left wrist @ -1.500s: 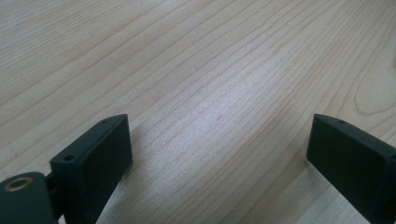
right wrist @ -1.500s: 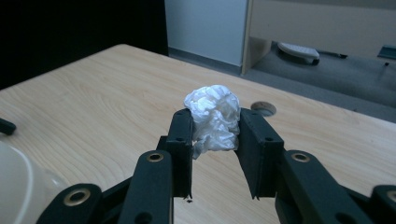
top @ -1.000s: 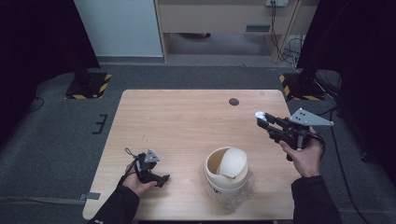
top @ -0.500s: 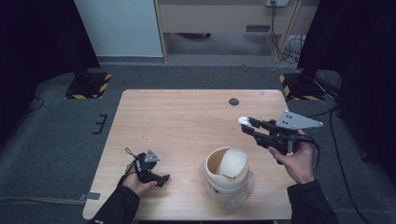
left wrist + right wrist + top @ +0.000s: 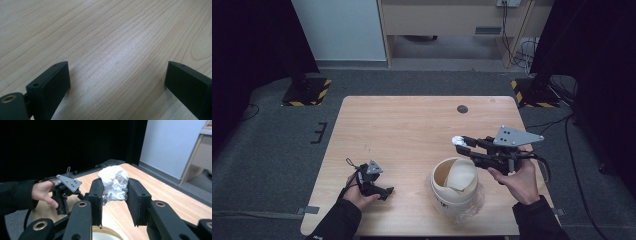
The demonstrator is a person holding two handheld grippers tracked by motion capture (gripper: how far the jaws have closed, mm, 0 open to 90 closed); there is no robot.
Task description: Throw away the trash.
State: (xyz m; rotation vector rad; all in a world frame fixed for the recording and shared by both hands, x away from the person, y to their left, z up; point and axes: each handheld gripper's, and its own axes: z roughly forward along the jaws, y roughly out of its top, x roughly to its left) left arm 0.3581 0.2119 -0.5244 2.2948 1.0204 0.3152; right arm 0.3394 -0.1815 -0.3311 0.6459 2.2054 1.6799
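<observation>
Now | right gripper (image 5: 460, 144) with paper wad (image 5: 113, 182) nearer bin (image 5: 455, 186) | left gripper (image 5: 388, 191) unmoved

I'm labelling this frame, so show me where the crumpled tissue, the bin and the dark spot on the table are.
crumpled tissue (image 5: 113, 182): right gripper view, middle of the wad between the jaws.
bin (image 5: 439, 192): high view, its white outer wall at left.
dark spot (image 5: 462, 109): high view, its centre on the tabletop's far side.

Wad (image 5: 113, 182) sitting between right gripper (image 5: 460, 145) jaws, above and just behind bin (image 5: 455, 186) rim. Left gripper (image 5: 384, 191) lying on table (image 5: 402, 130), well left of the bin, jaws apart over bare wood.
</observation>
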